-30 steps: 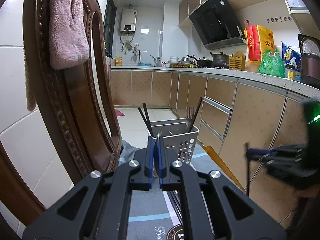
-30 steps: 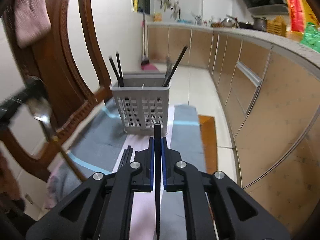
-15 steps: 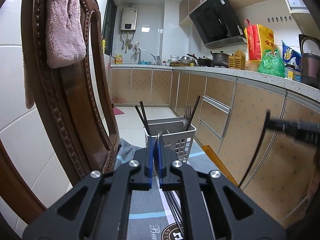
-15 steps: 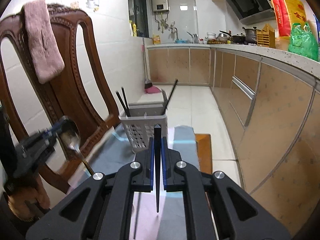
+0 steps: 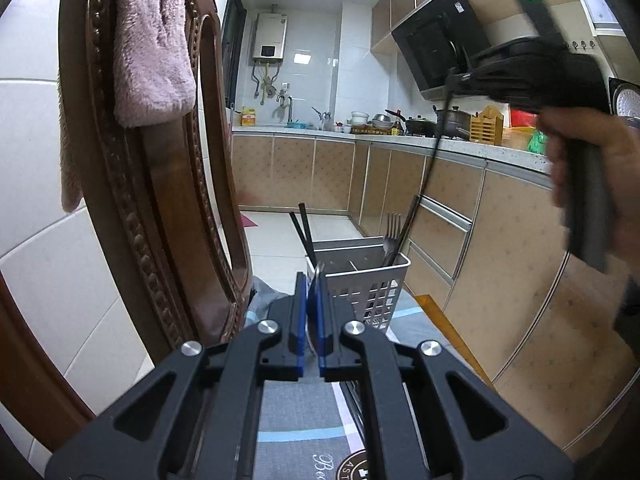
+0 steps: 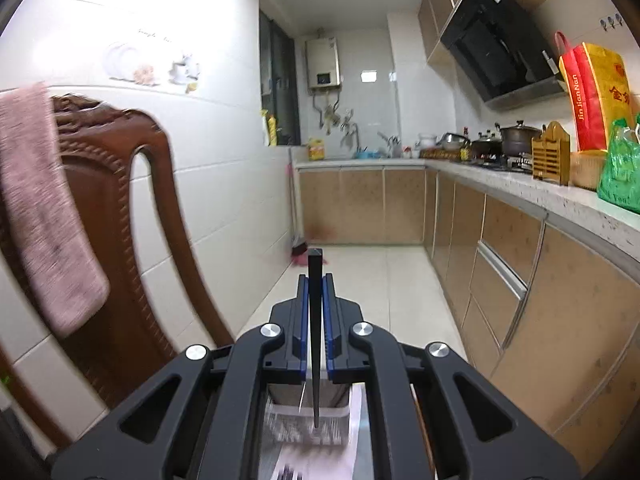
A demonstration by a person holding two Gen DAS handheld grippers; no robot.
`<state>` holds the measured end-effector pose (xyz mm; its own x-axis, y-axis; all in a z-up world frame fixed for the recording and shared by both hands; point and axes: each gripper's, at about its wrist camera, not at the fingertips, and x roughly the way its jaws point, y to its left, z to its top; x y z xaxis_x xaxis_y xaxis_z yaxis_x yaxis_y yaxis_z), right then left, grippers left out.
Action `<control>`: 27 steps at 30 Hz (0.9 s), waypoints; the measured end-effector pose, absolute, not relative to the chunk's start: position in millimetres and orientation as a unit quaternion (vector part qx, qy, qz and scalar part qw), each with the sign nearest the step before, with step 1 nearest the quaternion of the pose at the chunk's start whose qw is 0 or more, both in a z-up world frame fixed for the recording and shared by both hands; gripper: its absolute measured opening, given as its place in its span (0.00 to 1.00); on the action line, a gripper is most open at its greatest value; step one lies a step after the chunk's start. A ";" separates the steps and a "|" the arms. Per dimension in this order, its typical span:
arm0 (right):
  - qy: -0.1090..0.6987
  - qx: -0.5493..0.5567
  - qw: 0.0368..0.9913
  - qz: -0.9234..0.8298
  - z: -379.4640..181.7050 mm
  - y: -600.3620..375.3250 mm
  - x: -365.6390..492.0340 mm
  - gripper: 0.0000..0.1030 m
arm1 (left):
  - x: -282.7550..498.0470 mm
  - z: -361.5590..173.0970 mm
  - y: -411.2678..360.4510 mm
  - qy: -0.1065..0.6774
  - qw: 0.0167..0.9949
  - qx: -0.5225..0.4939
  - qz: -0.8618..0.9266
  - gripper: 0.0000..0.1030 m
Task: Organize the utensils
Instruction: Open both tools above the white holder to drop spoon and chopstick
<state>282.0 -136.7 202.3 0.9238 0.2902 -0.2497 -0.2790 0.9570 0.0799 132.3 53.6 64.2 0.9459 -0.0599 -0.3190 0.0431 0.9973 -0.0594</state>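
A white slotted utensil basket (image 5: 370,280) stands on a grey mat, holding black chopsticks (image 5: 303,228) and a metal fork (image 5: 392,232). My left gripper (image 5: 313,292) is shut on a metal spoon (image 5: 319,276), seen edge-on, just short of the basket. My right gripper (image 6: 315,292) is shut on a black chopstick (image 6: 315,320) that hangs tip down over the basket (image 6: 308,420), seen blurred below. In the left wrist view the right gripper (image 5: 532,76) is raised high at the right, its chopstick (image 5: 434,152) dangling toward the basket.
A carved wooden chair back (image 5: 160,184) with a pink towel (image 5: 150,40) stands close on the left. Kitchen cabinets (image 5: 500,248) and a cluttered counter run along the right. More black chopsticks (image 5: 356,400) lie on the mat under my left gripper.
My right gripper has risen and tilted up, carrying the chopstick above the basket. My left gripper with the spoon has edged closer to the basket.
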 end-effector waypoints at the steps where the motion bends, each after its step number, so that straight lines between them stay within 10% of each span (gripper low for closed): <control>1: 0.134 0.024 0.981 0.140 197.0 -133.3 293.9 0.07 | 132.4 64.3 53.8 0.163 0.986 -0.026 -0.026 0.04; 15: 0.199 0.078 0.967 0.137 66.5 -132.0 344.0 0.07 | 132.8 63.4 52.4 0.165 0.986 -0.029 -0.013 0.04; 27: 0.224 0.192 0.933 0.205 21.1 -222.7 208.1 0.77 | 133.6 64.6 48.1 0.165 0.986 -0.036 -0.007 0.05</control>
